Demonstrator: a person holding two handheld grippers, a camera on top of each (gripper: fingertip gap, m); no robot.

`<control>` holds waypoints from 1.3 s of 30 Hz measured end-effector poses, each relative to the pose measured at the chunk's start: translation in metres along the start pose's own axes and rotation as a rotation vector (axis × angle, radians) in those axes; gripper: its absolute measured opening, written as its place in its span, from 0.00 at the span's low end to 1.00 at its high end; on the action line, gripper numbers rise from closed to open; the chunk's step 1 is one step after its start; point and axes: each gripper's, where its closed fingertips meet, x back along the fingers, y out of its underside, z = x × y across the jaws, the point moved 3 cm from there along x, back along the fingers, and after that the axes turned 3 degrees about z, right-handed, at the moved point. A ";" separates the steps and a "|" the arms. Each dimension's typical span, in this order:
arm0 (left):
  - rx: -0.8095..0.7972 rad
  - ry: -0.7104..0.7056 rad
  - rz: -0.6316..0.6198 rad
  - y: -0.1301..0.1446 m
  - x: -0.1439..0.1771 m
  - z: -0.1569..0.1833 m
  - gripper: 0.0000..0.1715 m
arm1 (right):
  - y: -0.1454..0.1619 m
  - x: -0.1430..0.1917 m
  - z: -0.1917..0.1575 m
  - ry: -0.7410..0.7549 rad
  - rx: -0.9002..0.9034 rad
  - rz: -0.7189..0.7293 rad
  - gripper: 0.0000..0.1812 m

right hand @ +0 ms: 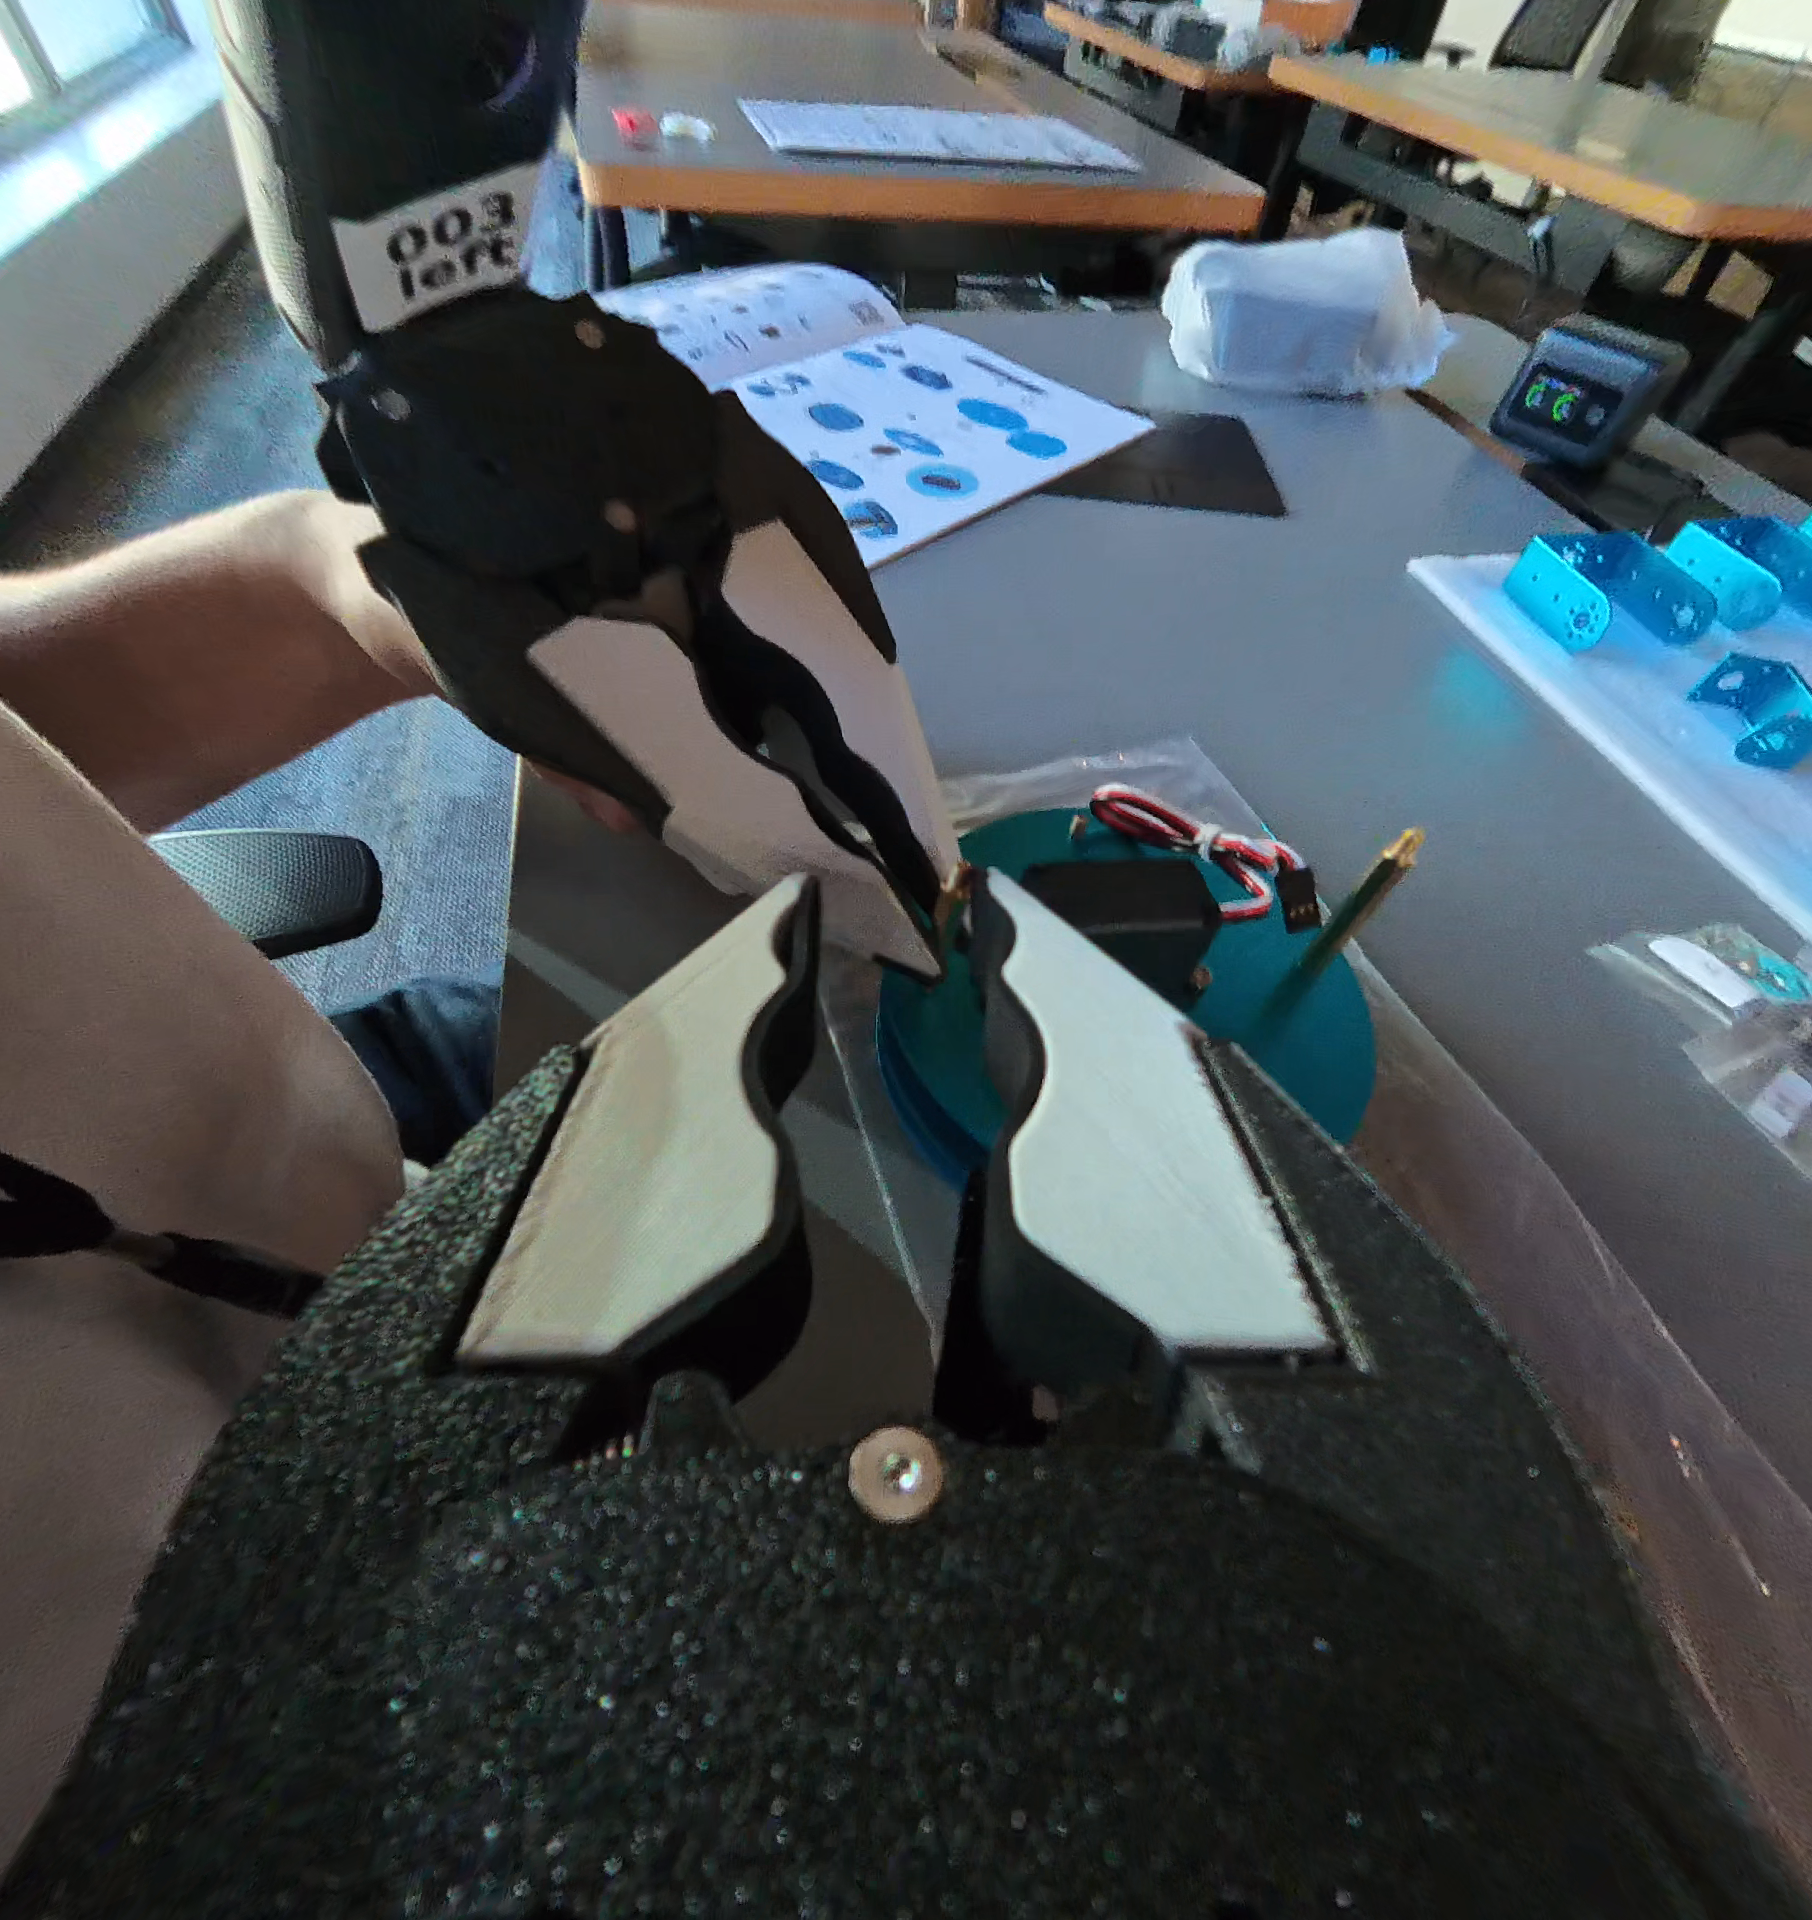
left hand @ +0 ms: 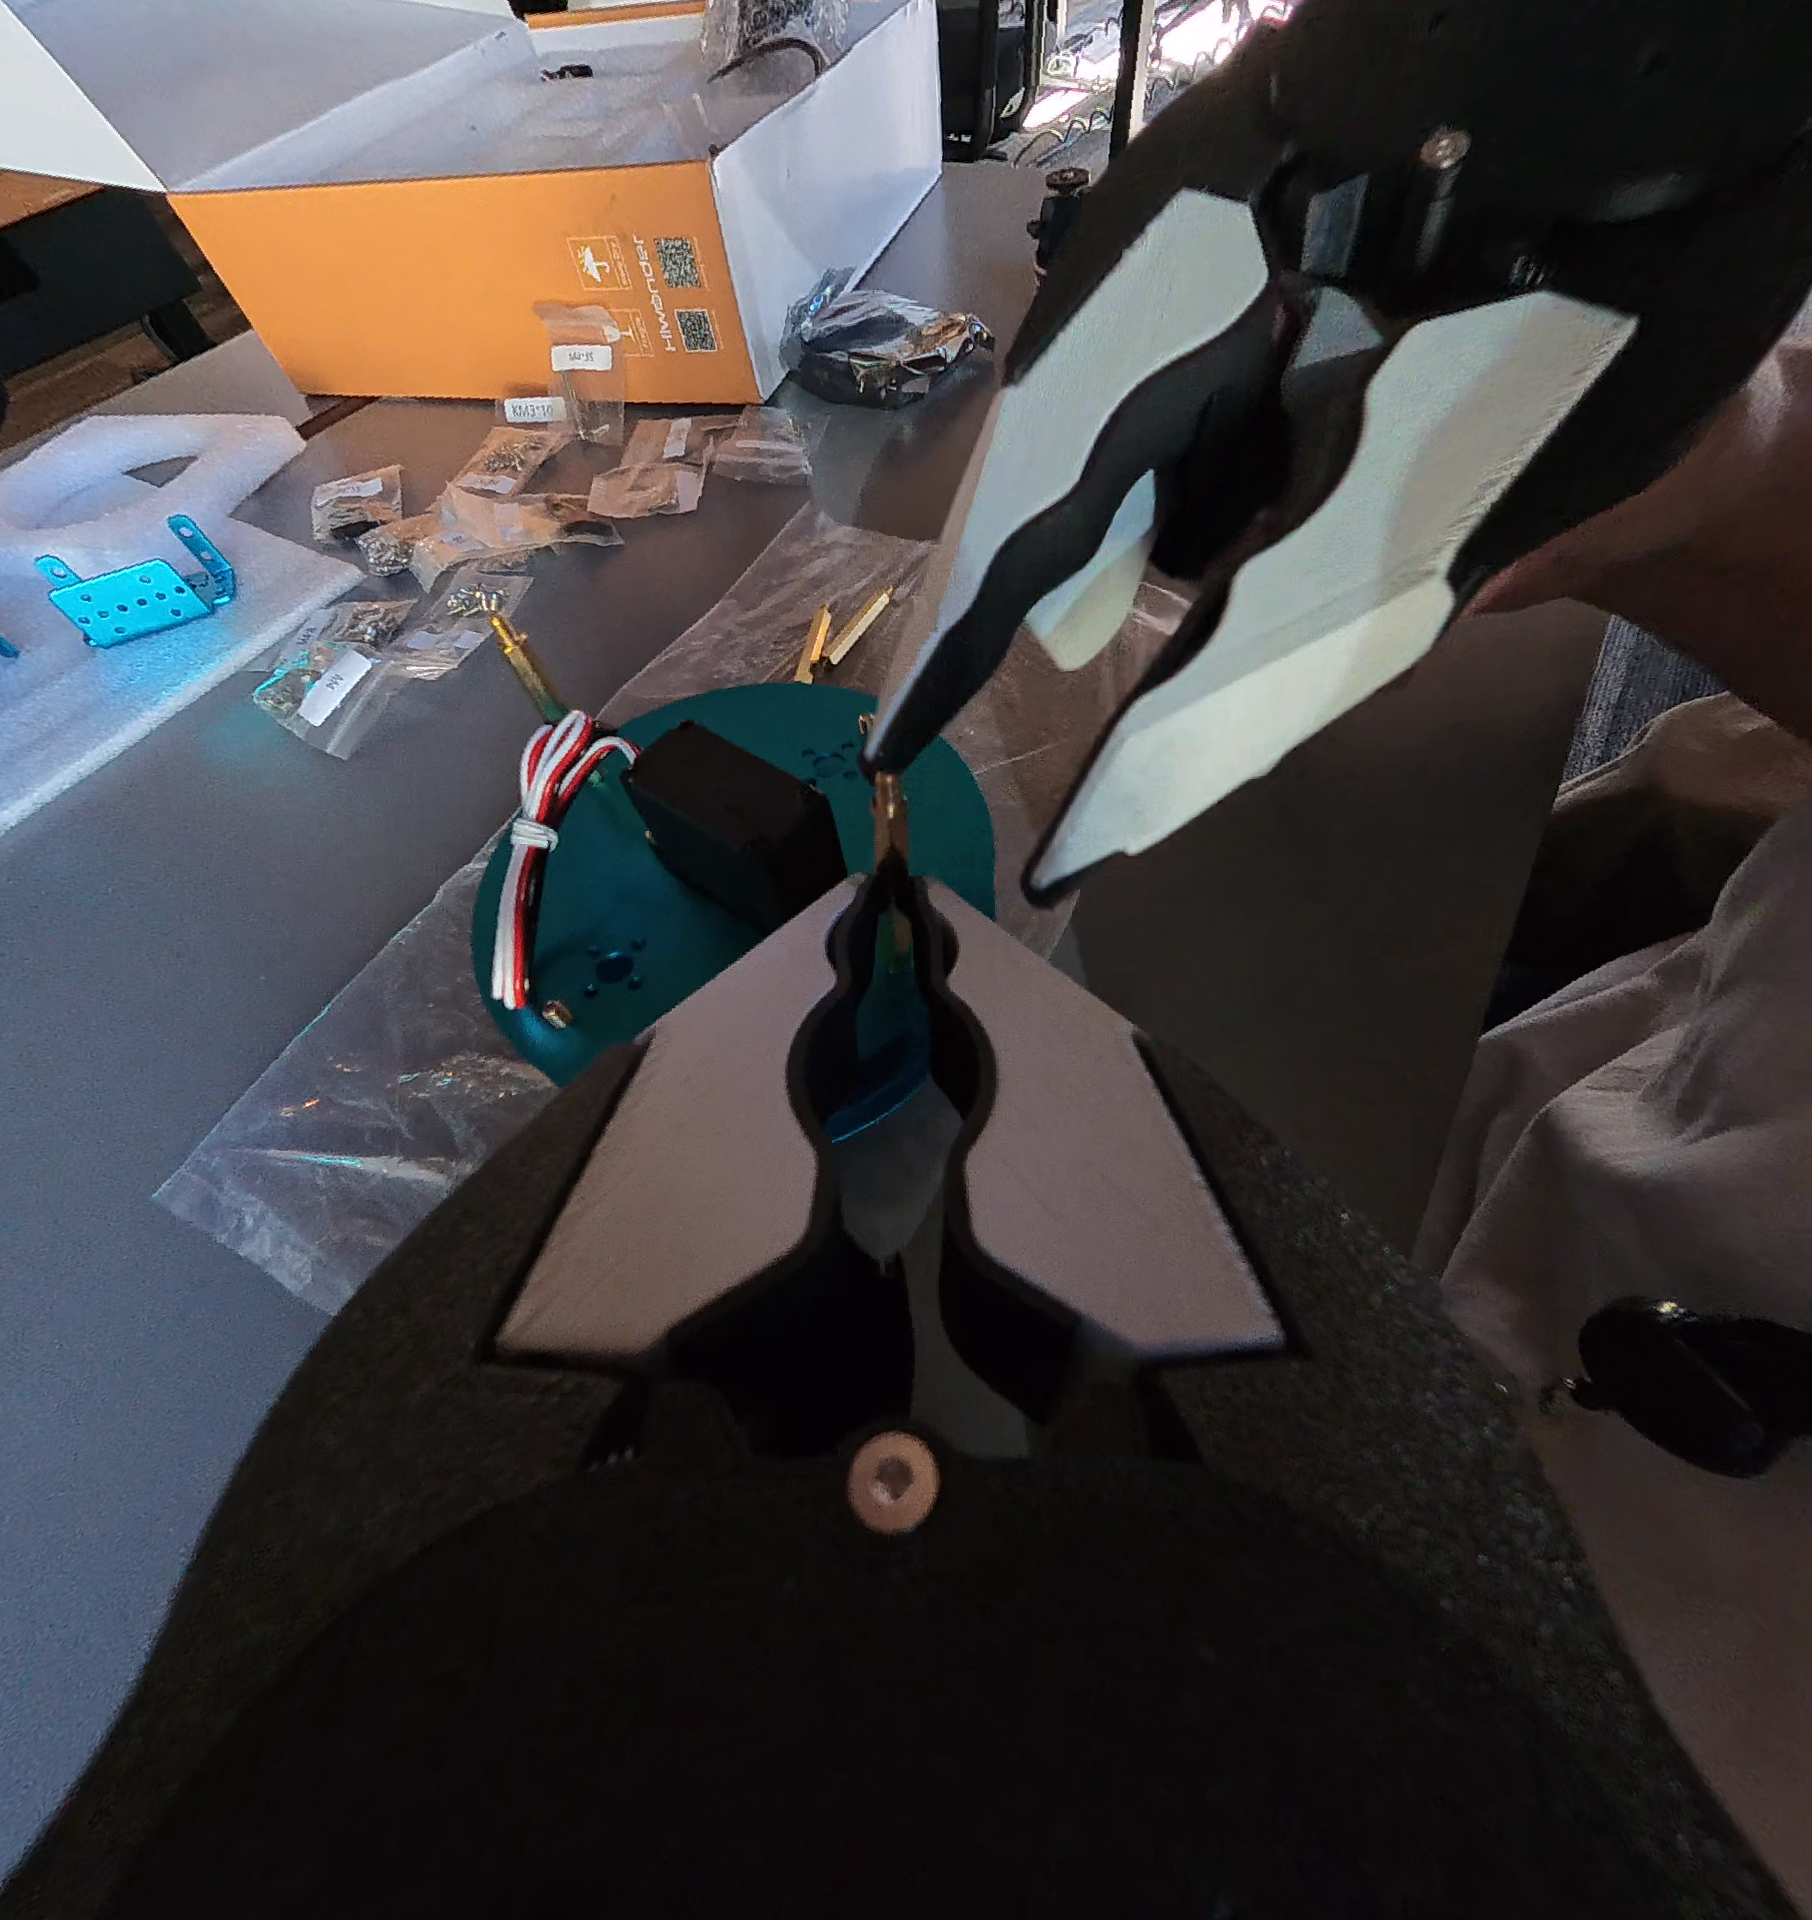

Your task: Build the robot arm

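Note:
A teal round plate (left hand: 590, 935) lies on a clear plastic bag on the grey table. It carries a black servo (left hand: 736, 821) with red and white wires (left hand: 538, 852). My left gripper (left hand: 889, 894) is shut on a small brass standoff (left hand: 889, 821) that stands upright at the plate's near edge. My right gripper (left hand: 959, 821) is open, with one fingertip touching the standoff's top. In the right wrist view my right gripper (right hand: 897, 894) is open around the left gripper's tips (right hand: 928, 914) and the standoff (right hand: 952, 896). A second standoff (right hand: 1349, 925) stands tilted on the plate (right hand: 1297, 1029).
An orange and white box (left hand: 466, 281) stands at the back, with small bags of screws (left hand: 528, 488) before it. White foam (left hand: 133, 675) holds blue brackets (right hand: 1660, 603). Loose brass standoffs (left hand: 845, 634) lie beyond the plate. An open booklet (right hand: 933, 436) lies farther off. A person's sleeve is close by. Only a small space, under 4 cm, lies between the two pairs of fingers.

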 end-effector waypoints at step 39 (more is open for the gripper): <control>0.006 0.048 0.075 0.001 0.010 -0.003 0.02 | 0.002 -0.013 0.009 0.051 -0.174 -0.072 0.03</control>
